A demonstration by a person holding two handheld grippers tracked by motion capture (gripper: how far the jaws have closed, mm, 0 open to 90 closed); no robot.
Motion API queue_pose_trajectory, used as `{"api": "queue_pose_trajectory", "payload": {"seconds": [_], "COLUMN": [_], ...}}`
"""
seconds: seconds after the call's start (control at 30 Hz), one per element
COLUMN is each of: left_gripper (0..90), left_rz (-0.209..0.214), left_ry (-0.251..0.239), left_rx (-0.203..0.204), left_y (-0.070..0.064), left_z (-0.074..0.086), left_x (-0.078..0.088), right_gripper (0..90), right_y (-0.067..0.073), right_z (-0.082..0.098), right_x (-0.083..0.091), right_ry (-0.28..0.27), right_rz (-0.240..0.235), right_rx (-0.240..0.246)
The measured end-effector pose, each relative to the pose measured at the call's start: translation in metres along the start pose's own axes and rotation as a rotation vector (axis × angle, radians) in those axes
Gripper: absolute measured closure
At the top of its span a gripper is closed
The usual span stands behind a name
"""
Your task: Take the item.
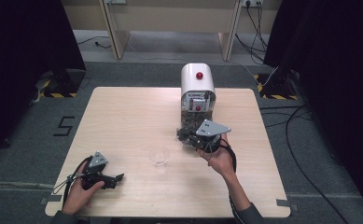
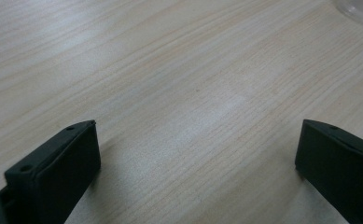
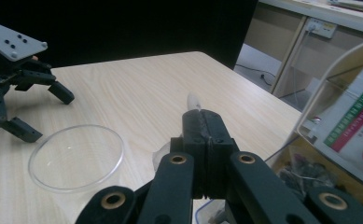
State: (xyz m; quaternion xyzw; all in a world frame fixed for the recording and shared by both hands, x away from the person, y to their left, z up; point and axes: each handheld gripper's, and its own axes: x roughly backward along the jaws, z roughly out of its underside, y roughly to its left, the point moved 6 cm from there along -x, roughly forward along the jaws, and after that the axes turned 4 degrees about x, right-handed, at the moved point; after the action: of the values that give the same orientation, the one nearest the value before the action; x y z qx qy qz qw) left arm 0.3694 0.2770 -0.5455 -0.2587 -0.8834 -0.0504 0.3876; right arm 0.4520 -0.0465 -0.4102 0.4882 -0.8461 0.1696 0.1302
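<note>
A clear plastic cup [image 1: 159, 155] [image 3: 76, 156] stands upright near the middle of the wooden table [image 1: 132, 116]. My left gripper [image 1: 115, 181] [image 2: 195, 163] rests low at the front left, open, with bare wood between its jaws; the cup's rim [image 2: 361, 9] is just ahead of it. My right gripper [image 1: 184, 135] [image 3: 201, 119] is at the foot of the white dispenser [image 1: 198, 86] [image 3: 356, 116], shut on a thin translucent plastic piece [image 3: 194, 101] that sticks out past the tips. What that piece belongs to I cannot tell.
The dispenser has a red button [image 1: 199, 75] on top and a clear lower bin [image 3: 305, 172] with dark bits inside. The left gripper [image 3: 46, 114] stands beyond the cup in the right gripper view. Black curtains and cables surround the table.
</note>
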Motion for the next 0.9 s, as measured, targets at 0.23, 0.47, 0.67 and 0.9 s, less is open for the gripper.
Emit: {"api": "queue_pose_trajectory", "payload": {"seconds": [0.23, 0.47, 0.67, 0.9], "left_gripper": [0.0, 0.0, 0.0, 0.0], "left_rz": [0.000, 0.000, 0.000, 0.000], "left_ry": [0.000, 0.000, 0.000, 0.000], "left_rx": [0.000, 0.000, 0.000, 0.000], "left_y": [0.000, 0.000, 0.000, 0.000], "left_z": [0.000, 0.000, 0.000, 0.000], "left_x": [0.000, 0.000, 0.000, 0.000], "right_gripper": [90.0, 90.0, 90.0, 90.0], "right_y": [0.010, 0.019, 0.029, 0.044], "right_z": [-0.005, -0.008, -0.011, -0.011], "right_x": [-0.001, -0.005, -0.008, -0.016], "right_ry": [-0.007, -0.014, -0.014, -0.010], "right_rz": [-0.024, -0.049, -0.072, -0.112], "right_rx": [0.012, 0.025, 0.038, 0.060]}}
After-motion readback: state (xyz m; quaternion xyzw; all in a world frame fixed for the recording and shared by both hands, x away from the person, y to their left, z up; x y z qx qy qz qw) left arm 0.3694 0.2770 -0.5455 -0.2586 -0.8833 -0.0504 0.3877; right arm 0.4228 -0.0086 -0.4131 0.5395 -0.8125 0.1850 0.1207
